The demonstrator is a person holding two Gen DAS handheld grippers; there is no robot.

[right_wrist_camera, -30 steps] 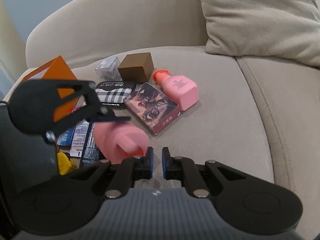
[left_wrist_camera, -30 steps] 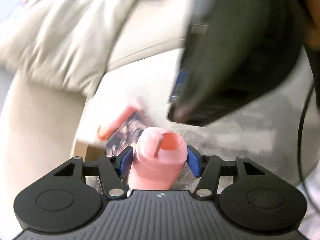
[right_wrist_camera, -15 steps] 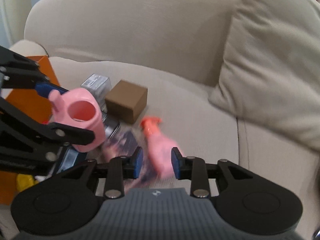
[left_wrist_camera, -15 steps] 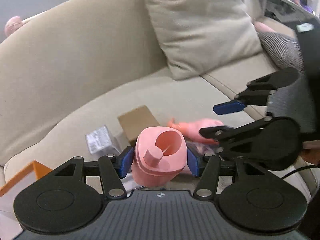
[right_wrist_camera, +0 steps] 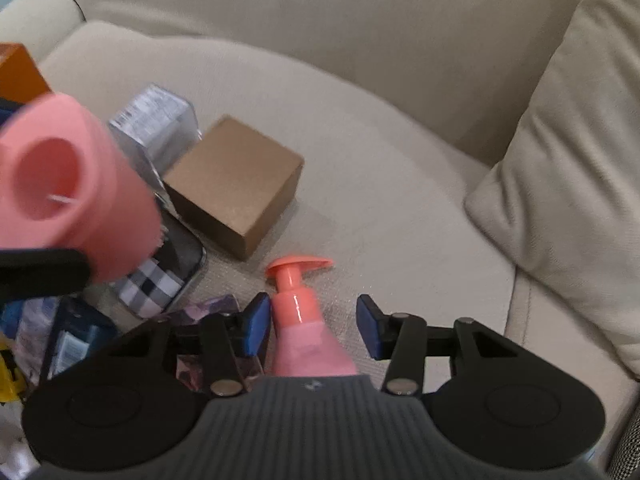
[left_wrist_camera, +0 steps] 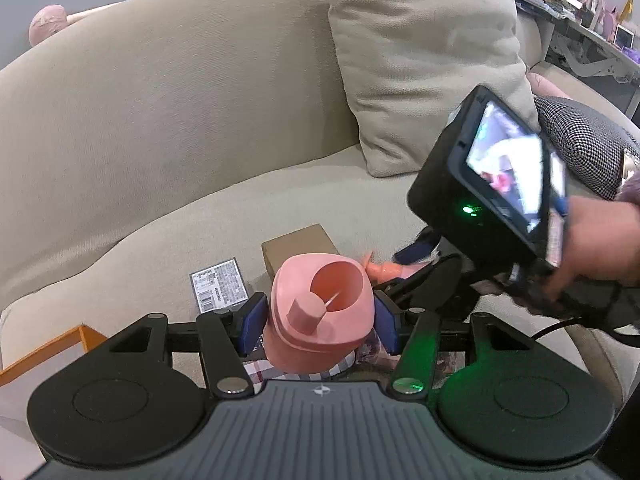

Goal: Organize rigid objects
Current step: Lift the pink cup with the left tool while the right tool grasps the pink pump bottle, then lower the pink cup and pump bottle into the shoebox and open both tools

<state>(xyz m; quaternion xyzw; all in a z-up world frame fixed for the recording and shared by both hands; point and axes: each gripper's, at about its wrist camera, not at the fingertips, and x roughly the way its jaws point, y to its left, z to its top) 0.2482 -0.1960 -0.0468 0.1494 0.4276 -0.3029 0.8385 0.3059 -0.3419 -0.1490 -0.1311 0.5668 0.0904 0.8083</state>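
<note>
A beige sofa (left_wrist_camera: 168, 128) is filling most of both views, its seat cushion (right_wrist_camera: 380, 184) curving under a tall backrest. A loose beige pillow (left_wrist_camera: 424, 60) is leaning upright against that backrest, showing again at the right edge (right_wrist_camera: 572, 152). A cluttered desk (left_wrist_camera: 576, 12) is standing far behind the sofa's right end.

Sofa seat (right_wrist_camera: 380, 152): cardboard box (right_wrist_camera: 234, 186) mid-seat, wrapped packet (right_wrist_camera: 154, 122) just left of it toward the backrest. Pump bottle (right_wrist_camera: 298, 300) lies before the box, nozzle toward it. Checked case (right_wrist_camera: 160, 280) left of the bottle. Cushion (right_wrist_camera: 572, 168) at the seat's right edge.
</note>
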